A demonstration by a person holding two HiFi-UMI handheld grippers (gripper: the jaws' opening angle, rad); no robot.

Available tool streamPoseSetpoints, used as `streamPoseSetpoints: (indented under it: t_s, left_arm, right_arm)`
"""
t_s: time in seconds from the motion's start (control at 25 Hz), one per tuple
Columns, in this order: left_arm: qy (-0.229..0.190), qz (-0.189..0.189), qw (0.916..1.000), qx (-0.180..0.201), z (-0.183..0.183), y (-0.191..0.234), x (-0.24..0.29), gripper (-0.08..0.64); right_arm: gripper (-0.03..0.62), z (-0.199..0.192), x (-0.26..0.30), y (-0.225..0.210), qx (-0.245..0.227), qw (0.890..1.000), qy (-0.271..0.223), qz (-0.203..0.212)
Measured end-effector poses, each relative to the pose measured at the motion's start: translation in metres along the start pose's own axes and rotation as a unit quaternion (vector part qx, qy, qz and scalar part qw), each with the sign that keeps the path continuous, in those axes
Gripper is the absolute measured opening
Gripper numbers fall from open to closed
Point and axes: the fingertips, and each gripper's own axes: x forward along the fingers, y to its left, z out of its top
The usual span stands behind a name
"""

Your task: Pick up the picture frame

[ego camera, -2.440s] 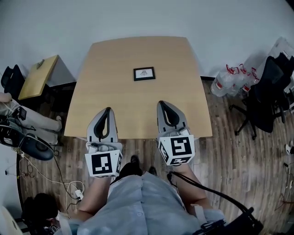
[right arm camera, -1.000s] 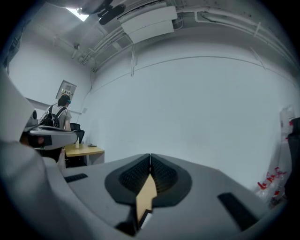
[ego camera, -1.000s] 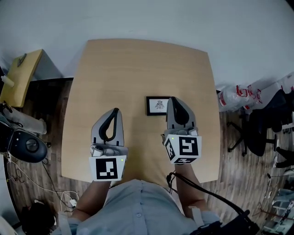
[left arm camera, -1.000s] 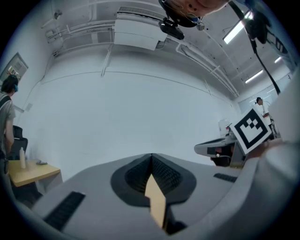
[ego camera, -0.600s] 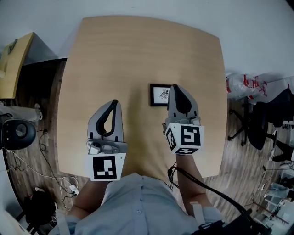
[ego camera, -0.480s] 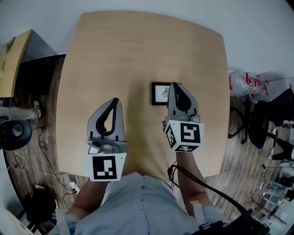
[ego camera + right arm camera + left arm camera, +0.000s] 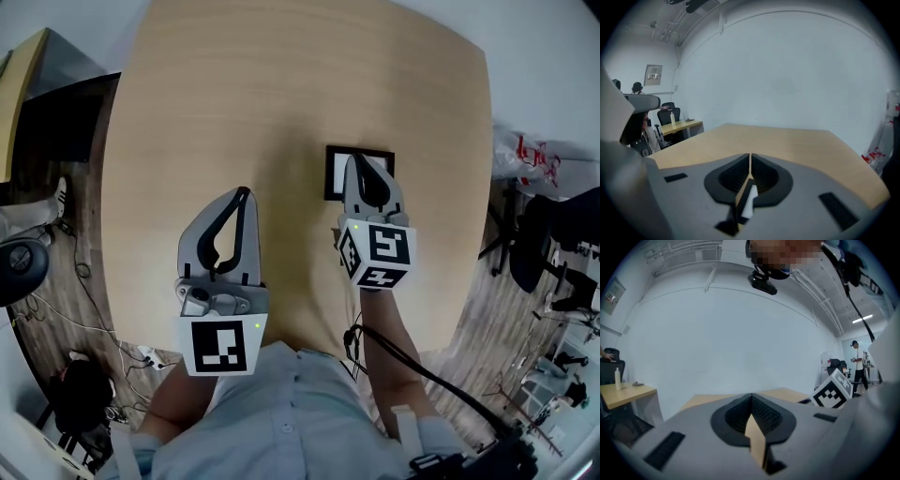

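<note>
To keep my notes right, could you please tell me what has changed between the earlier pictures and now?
The right gripper went forward across the table until its tips reached over the near edge of the picture frame; the left gripper followed partway forward. Nothing was taken hold of: both grippers' fingers stayed closed, and the picture frame lies flat where it was.

You hold your left tool [image 7: 244, 194] and right tool [image 7: 354, 161] side by side, both pointing forward, jaws closed, the right farther ahead.
</note>
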Motion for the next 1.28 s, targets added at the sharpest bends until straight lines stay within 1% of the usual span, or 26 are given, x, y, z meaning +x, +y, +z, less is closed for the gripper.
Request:
streamPoseSetpoints:
  t_s: [0.12, 0.32, 0.4, 0.48, 0.72, 0.88, 1.08, 1.16, 1.28]
  left_arm:
    - [0.008, -0.010, 0.9999, -0.005, -0.006, -0.001, 0.001, 0.002]
    - [0.023, -0.012, 0.9995, -0.019, -0.020, 0.004, 0.006, 0.002]
    - [0.026, -0.011, 0.9992, -0.028, -0.023, 0.006, 0.005, 0.002]
    - [0.030, -0.014, 0.9990, -0.030, -0.025, 0.005, 0.005, 0.002]
    - [0.034, -0.015, 0.9987, -0.036, -0.028, 0.005, 0.009, 0.002]
    - [0.039, -0.014, 0.9984, -0.040, -0.031, 0.006, 0.011, 0.002]
    - [0.042, -0.010, 0.9981, -0.045, -0.033, 0.008, 0.016, 0.002]
    - [0.044, -0.008, 0.9978, -0.048, -0.034, 0.008, 0.016, 0.002]
    - [0.050, -0.007, 0.9975, -0.050, -0.038, 0.010, 0.017, 0.002]
  right_arm:
    - [0.021, -0.013, 0.005, 0.002, 0.006, 1.000, 0.024, 0.002]
    - [0.145, -0.037, 0.016, 0.010, 0.027, 0.997, 0.067, 0.021]
    - [0.184, -0.044, 0.018, 0.013, 0.032, 0.996, 0.081, 0.025]
    - [0.207, -0.049, 0.019, 0.015, 0.034, 0.995, 0.093, 0.027]
    - [0.206, -0.061, 0.023, 0.015, 0.030, 0.990, 0.133, 0.028]
    - [0.177, -0.069, 0.026, 0.016, 0.021, 0.986, 0.161, 0.027]
    - [0.172, -0.080, 0.030, 0.016, 0.020, 0.981, 0.194, 0.024]
    - [0.170, -0.085, 0.030, 0.015, 0.018, 0.978, 0.208, 0.020]
    - [0.164, -0.089, 0.030, 0.011, 0.015, 0.976, 0.216, 0.010]
